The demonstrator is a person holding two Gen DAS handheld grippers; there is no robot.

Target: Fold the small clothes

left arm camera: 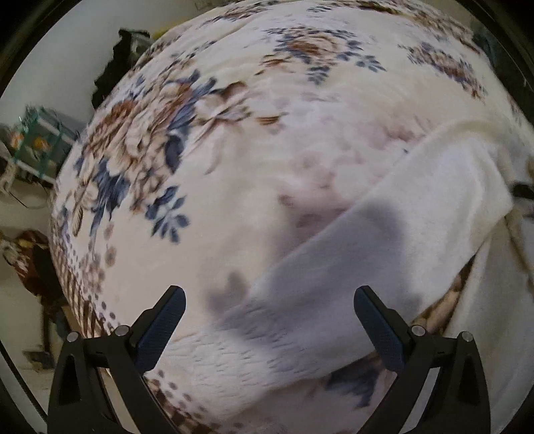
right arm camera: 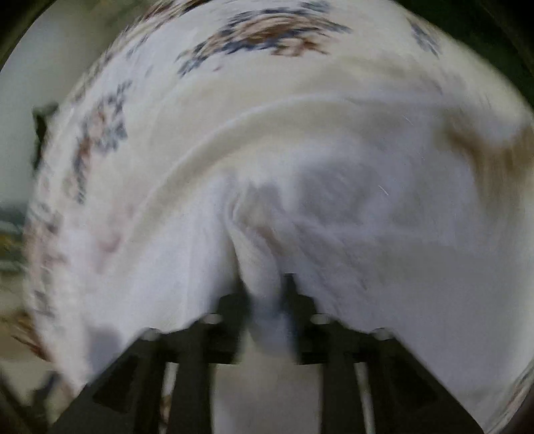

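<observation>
A white garment [left arm camera: 383, 253] lies stretched across a floral blanket [left arm camera: 207, 140], running from the lower middle up to the right in the left wrist view. My left gripper [left arm camera: 268, 300] is open and empty just above it, its shadow falling on the cloth. My right gripper [right arm camera: 267, 287] is shut on a bunched fold of the white garment [right arm camera: 350, 213], which drapes over both fingers and hides most of them. The right wrist view is blurred.
The floral blanket [right arm camera: 267, 30] covers a bed that fills both views. Off its left edge are a pale floor, a green rack [left arm camera: 40, 140] with items, dark clothing [left arm camera: 116, 60] against a wall and a brown patterned heap [left arm camera: 30, 260].
</observation>
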